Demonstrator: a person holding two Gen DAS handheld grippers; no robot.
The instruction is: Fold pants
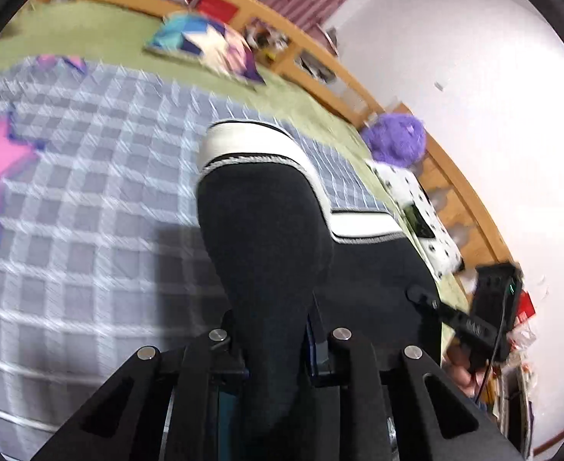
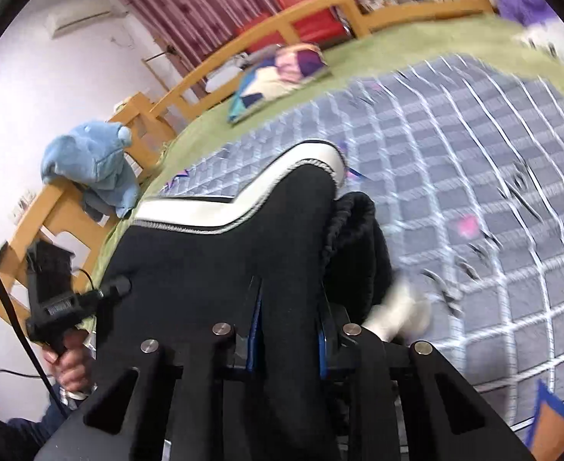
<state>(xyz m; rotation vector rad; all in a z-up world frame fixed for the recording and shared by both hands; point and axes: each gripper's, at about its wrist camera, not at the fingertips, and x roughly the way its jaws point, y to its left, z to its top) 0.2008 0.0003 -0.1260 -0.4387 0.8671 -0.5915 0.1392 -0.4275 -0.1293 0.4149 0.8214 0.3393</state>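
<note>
Fingertips buried in black pants (image 1: 266, 238); left gripper (image 1: 274, 349) and right gripper (image 2: 289, 330) both clenched on cloth. Background blurred. Checked quilt (image 1: 90, 199) open leftward.

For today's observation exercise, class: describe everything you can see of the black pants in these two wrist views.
The pants are black, of soft knit-looking fabric, with a broad white band edged in dark trim. They are bunched and lifted off the grey checked blanket on the bed. The left hand-held gripper and the right hand-held gripper are each shut on a fold of the black cloth. In the right view, more dark cloth hangs bunched to the right of the pinched fold.
</note>
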